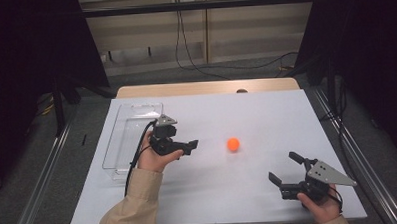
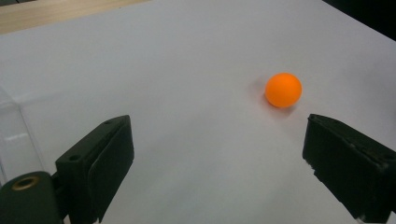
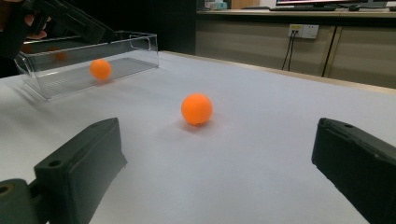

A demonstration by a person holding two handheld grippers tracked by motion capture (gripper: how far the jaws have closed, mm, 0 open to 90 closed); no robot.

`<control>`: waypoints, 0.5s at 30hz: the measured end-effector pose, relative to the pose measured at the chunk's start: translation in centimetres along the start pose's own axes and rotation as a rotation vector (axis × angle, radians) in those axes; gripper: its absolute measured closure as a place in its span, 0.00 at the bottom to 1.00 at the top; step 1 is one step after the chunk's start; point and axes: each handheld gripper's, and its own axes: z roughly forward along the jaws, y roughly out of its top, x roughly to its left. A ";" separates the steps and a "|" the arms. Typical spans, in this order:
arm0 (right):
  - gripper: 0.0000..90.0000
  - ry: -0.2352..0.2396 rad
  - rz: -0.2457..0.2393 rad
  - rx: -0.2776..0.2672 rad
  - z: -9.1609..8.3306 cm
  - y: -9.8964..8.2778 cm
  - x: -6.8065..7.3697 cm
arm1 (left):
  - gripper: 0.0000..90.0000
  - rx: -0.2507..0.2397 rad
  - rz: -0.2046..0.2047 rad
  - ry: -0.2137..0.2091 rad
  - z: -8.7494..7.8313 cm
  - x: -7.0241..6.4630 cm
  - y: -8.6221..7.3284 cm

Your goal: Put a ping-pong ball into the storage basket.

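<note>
Basically, an orange ball [image 1: 232, 144] sat loose on the white desk [image 1: 266, 114], mid-desk, between both hands and touching neither. A second orange ball [image 3: 100, 69] lay inside the clear bin [image 1: 132, 137] at the left. The left tongs [image 1: 187, 146], just right of the bin, stood wide with nothing between them, the loose ball just ahead. The right tongs [image 1: 286, 169], near the right edge, were also wide and empty. The ball looked light, hard, smooth and round, so likely to roll or squirt out; best pinched across its widest middle, pads square on opposite sides.
</note>
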 end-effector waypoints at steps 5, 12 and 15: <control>0.02 0.001 -0.002 0.001 0.0 0.0 0.0 | 0.10 0.004 0.013 -0.007 0.2 -0.2 0.0; 0.02 0.004 -0.005 0.002 0.0 0.0 0.0 | 0.09 -0.017 0.006 -0.033 0.5 -0.6 0.1; 0.02 0.003 -0.002 0.001 0.0 0.0 0.0 | 0.09 -0.017 0.007 -0.037 0.7 -0.7 0.1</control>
